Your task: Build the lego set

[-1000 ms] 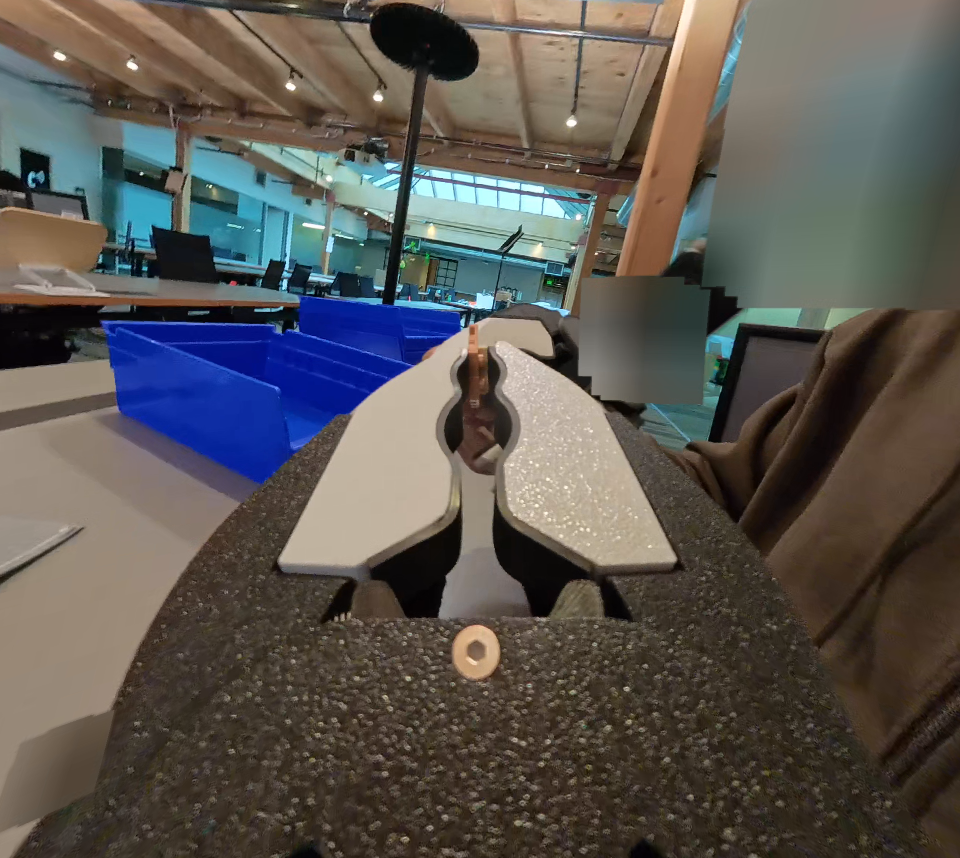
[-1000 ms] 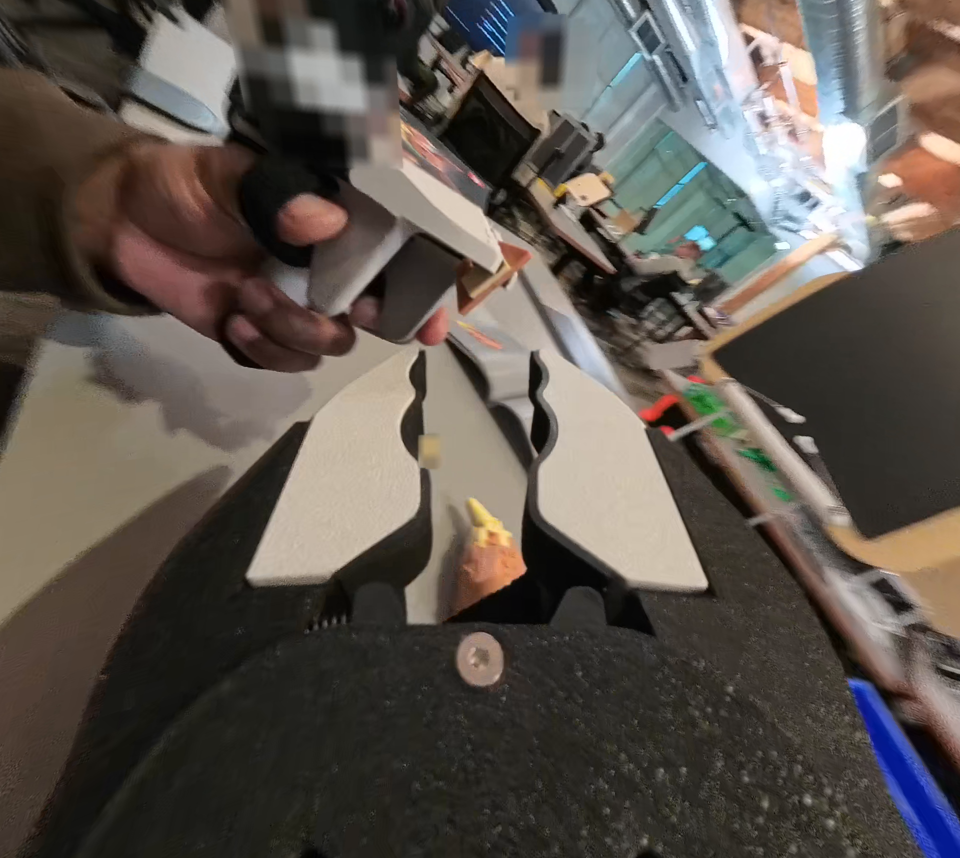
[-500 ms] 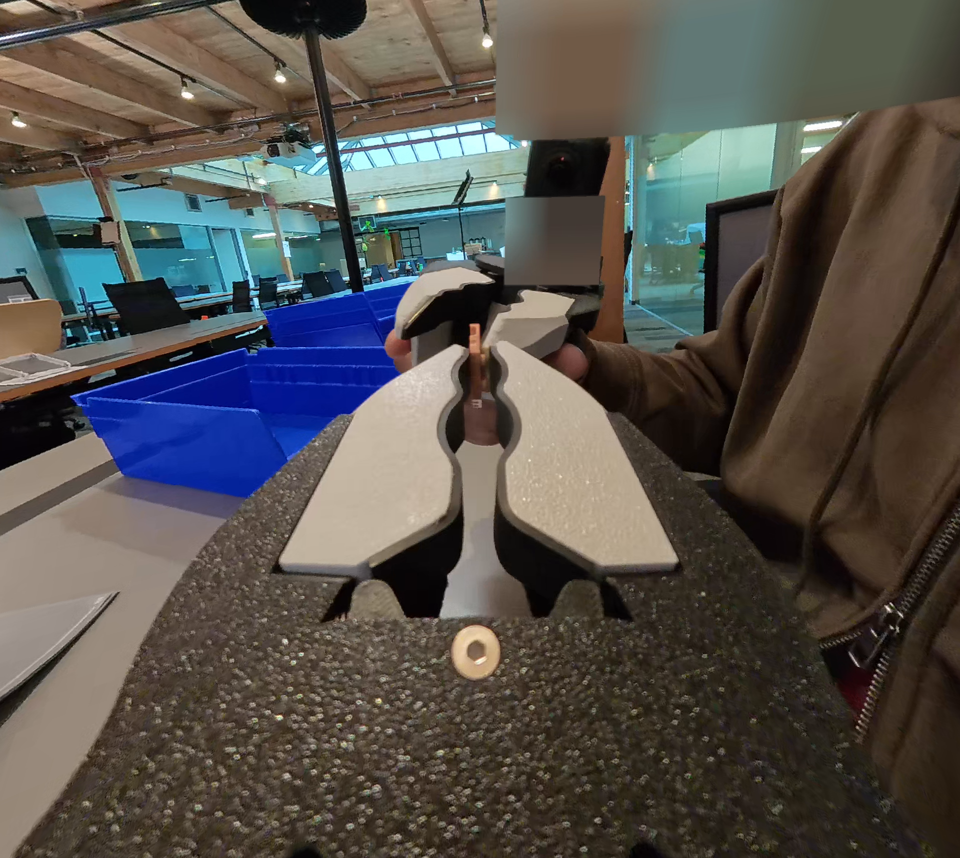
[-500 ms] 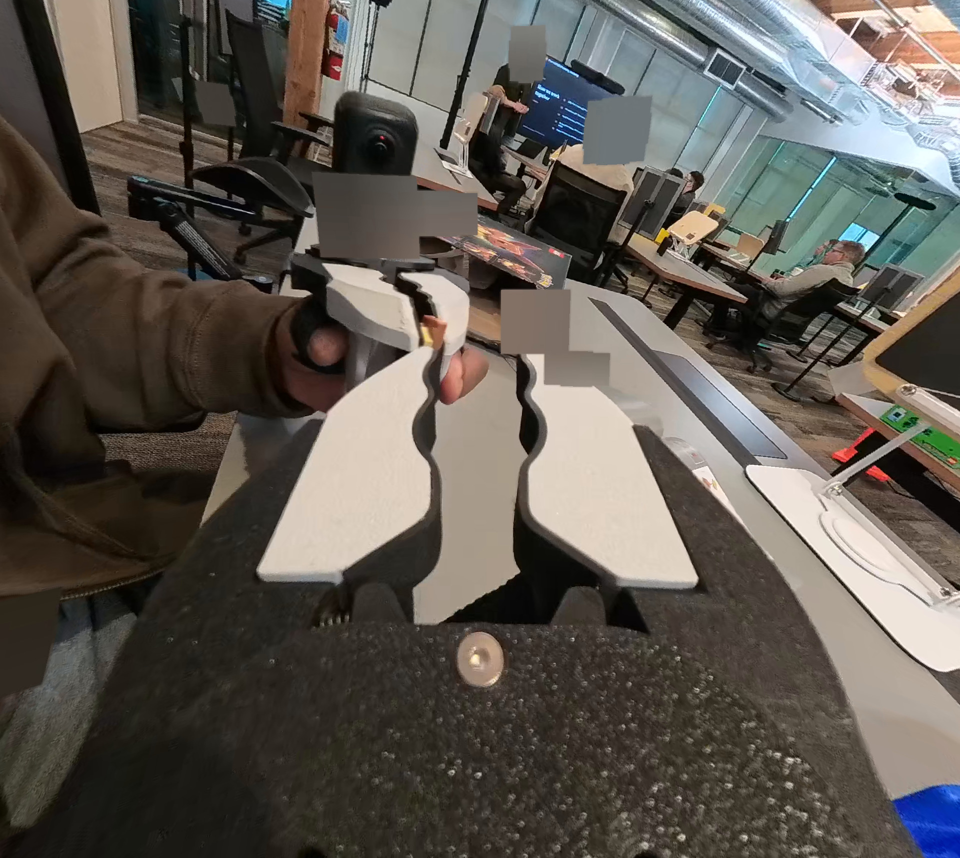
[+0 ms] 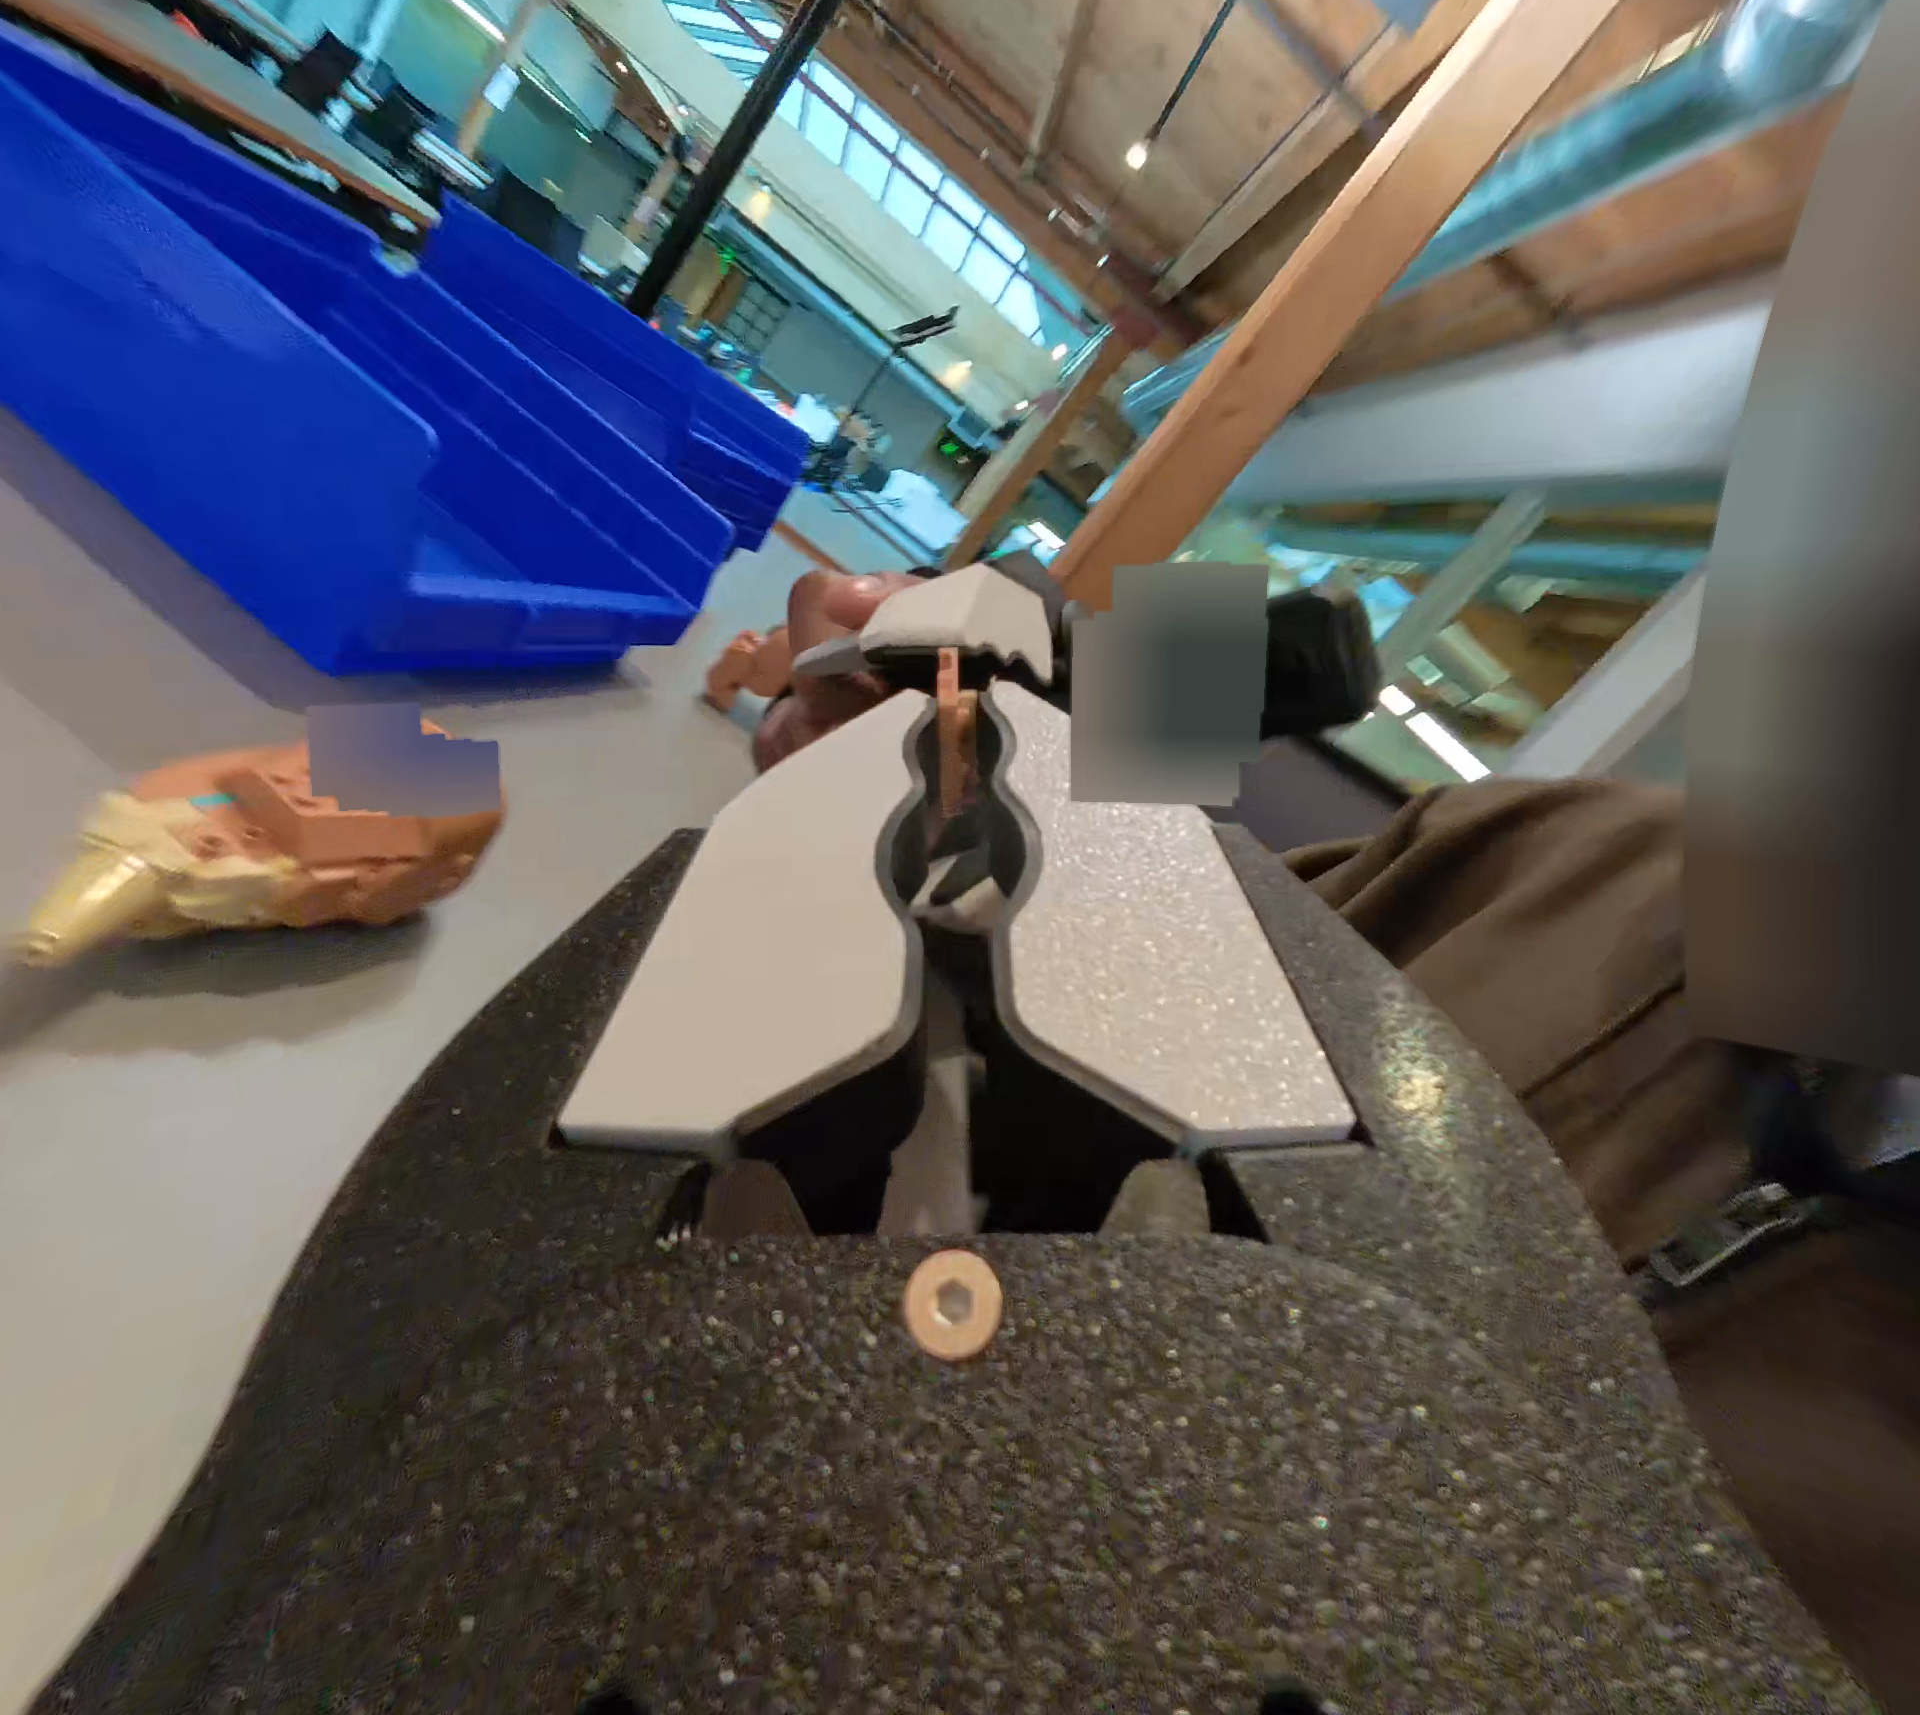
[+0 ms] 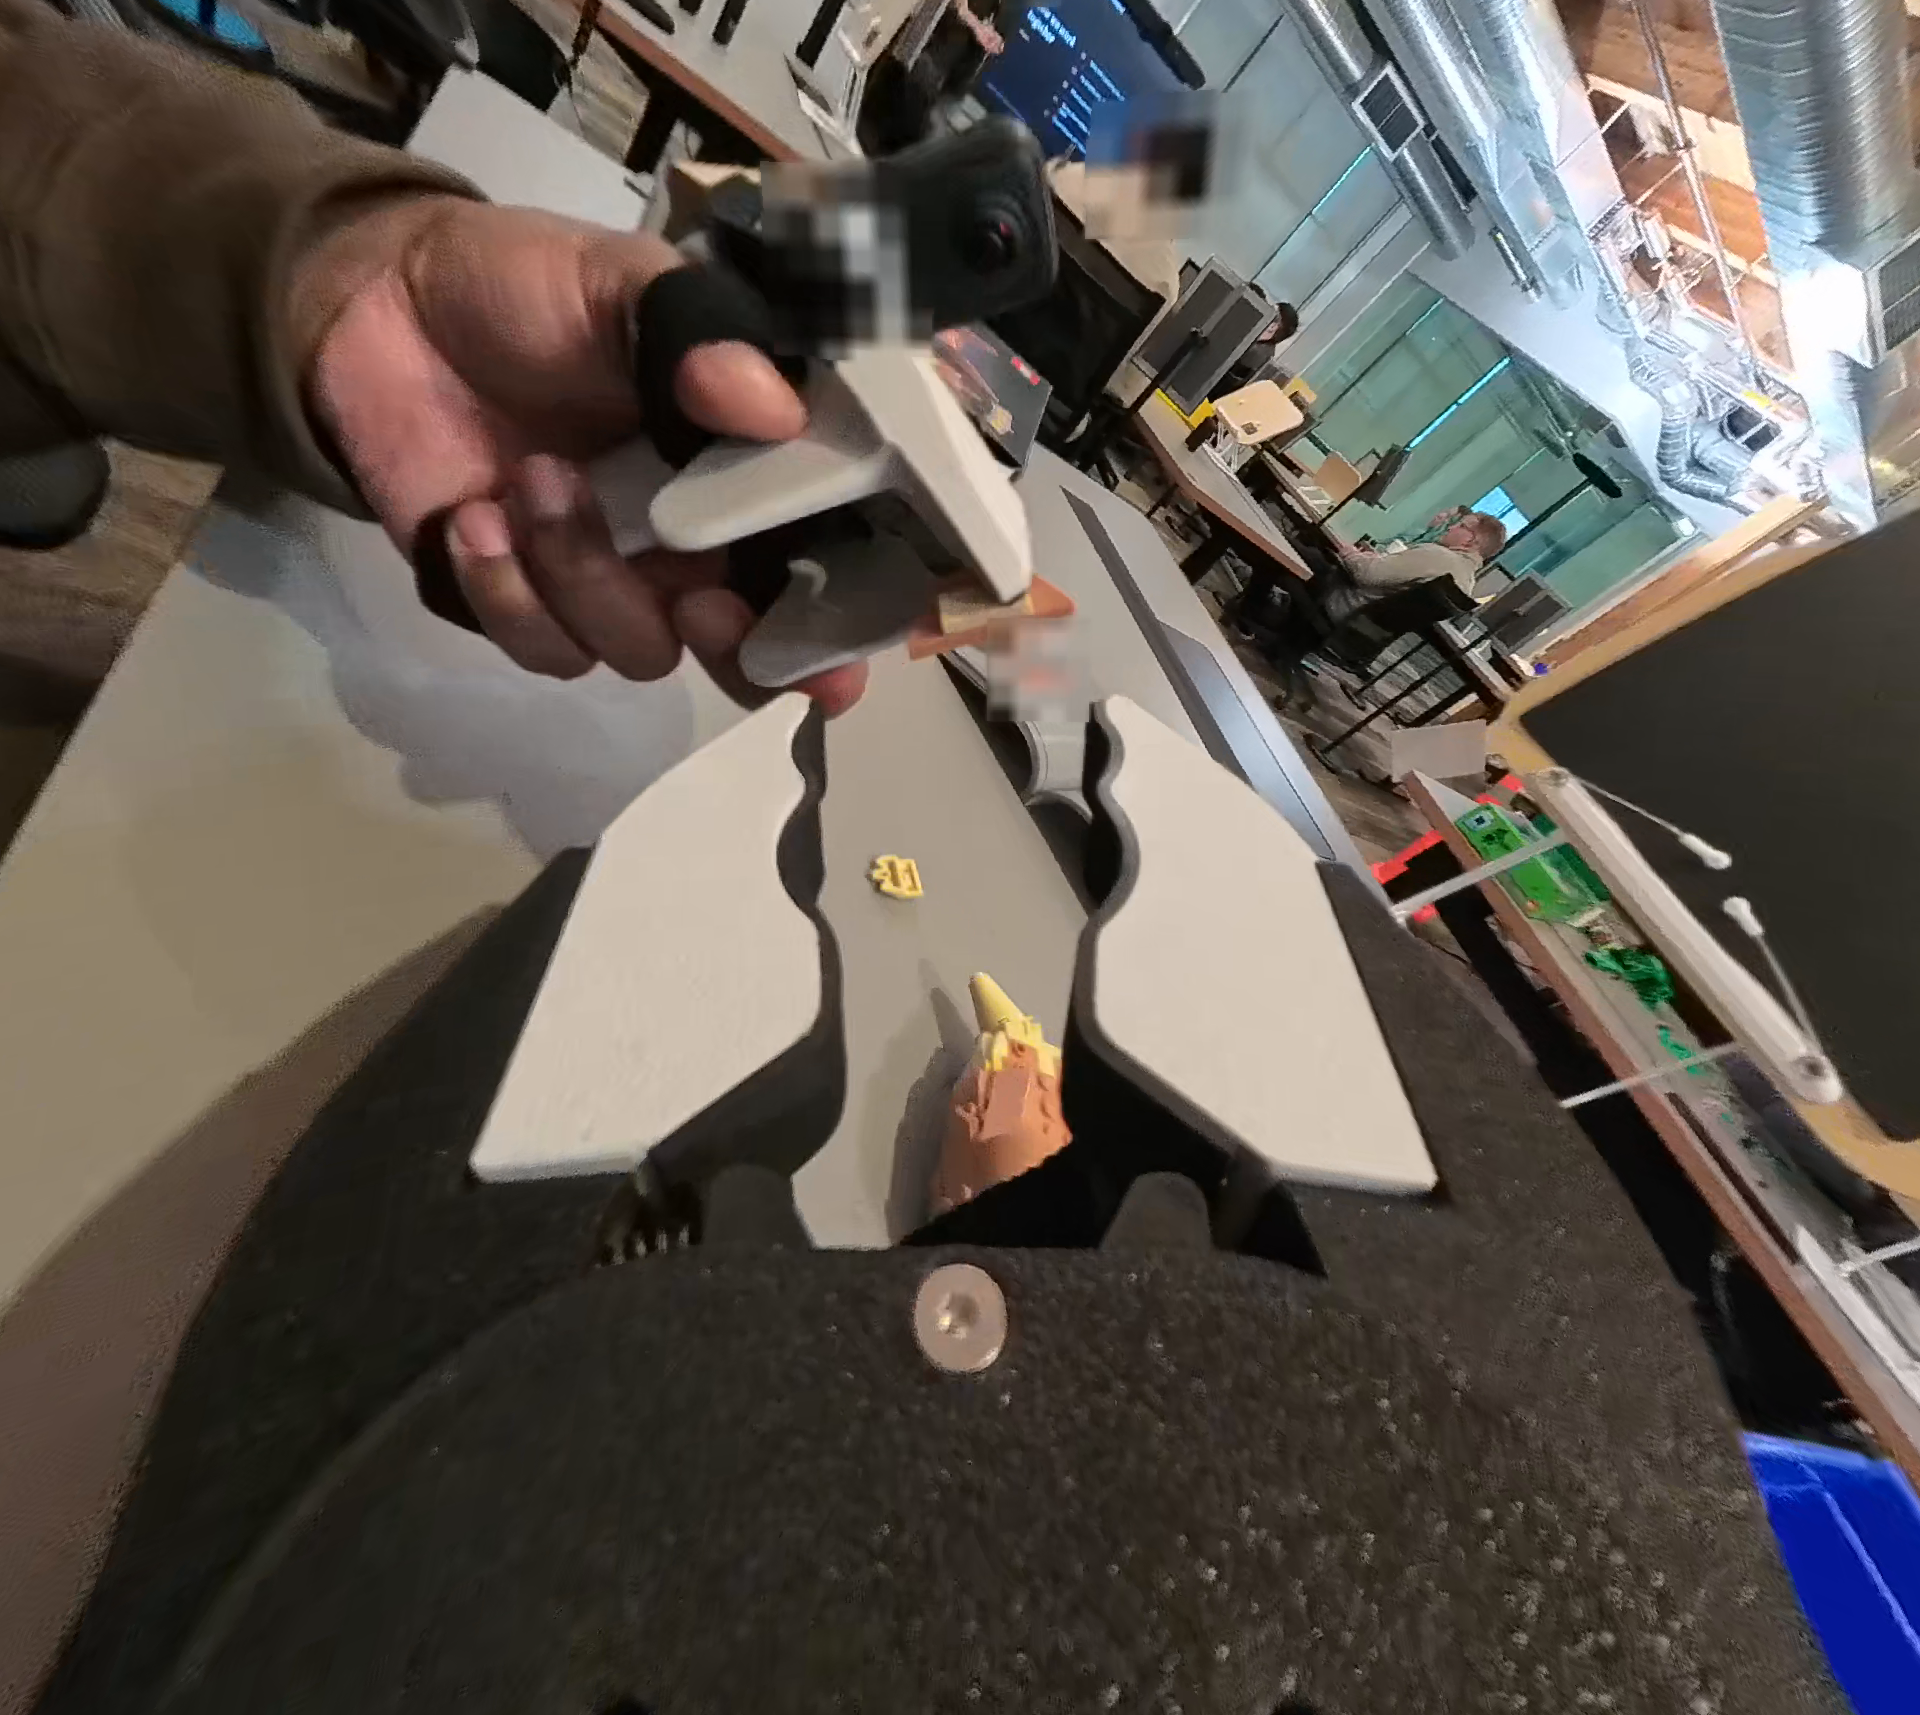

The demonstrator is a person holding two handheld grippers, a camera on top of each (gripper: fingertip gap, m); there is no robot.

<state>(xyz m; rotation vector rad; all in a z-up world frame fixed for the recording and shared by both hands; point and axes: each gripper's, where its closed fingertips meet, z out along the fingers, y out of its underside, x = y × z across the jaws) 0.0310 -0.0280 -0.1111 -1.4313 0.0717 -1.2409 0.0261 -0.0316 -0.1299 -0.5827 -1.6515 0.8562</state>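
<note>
My left gripper (image 5: 958, 701) is shut on a thin brown lego plate (image 5: 948, 725) that stands on edge between its tips. It also shows in the right wrist view (image 6: 977, 616), held in a hand above the table, with the brown plate (image 6: 1023, 611) sticking out of its tips. My right gripper (image 6: 956, 715) is open and empty, just in front of the left one and over the grey table (image 6: 260, 834). A small yellow lego piece (image 6: 897, 878) and a brown and yellow lego assembly (image 6: 1003, 1104) lie on the table between its fingers.
A larger brown and gold lego assembly (image 5: 260, 855) lies on the table to the left, and another brown piece (image 5: 743, 673) lies farther off. Blue bins (image 5: 312, 439) stand behind them. A blue bin corner (image 6: 1849, 1561) shows at the lower right. Desks and seated people are beyond. Less than 4 cm separates the two grippers' tips.
Both views have tilted and dropped towards the table, so the lego pieces on it now show. The left gripper stays shut on the brown plate. The right gripper stays open.
</note>
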